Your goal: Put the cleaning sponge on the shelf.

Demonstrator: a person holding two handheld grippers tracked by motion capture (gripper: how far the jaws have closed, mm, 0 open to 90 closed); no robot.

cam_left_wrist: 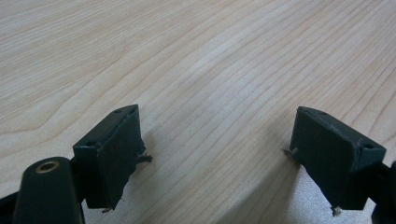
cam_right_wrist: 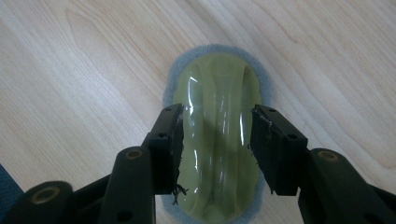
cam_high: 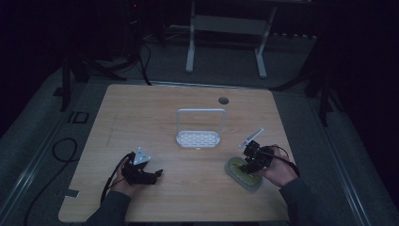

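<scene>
right hand-held gripper (cam_right_wrist: 215, 140) sits low over the green scrubber (cam_right_wrist: 219, 140) at the desk's (cam_high: 188, 197) near right, jaws straddling its ridge, probably lined up to pinch it, contact unclear. left hand-held gripper (cam_left_wrist: 215, 149) rests wide open and empty. the white rack (cam_high: 199, 136) stands further back.

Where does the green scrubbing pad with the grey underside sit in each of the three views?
High view: the scrubbing pad lies at lower right, near the table's front edge, under the right tongs.
Left gripper view: not in this picture.
Right gripper view: pad at centre, running bottom to top between the two jaws, which straddle its raised green top.
Shared landmark: the wooden table.
</scene>
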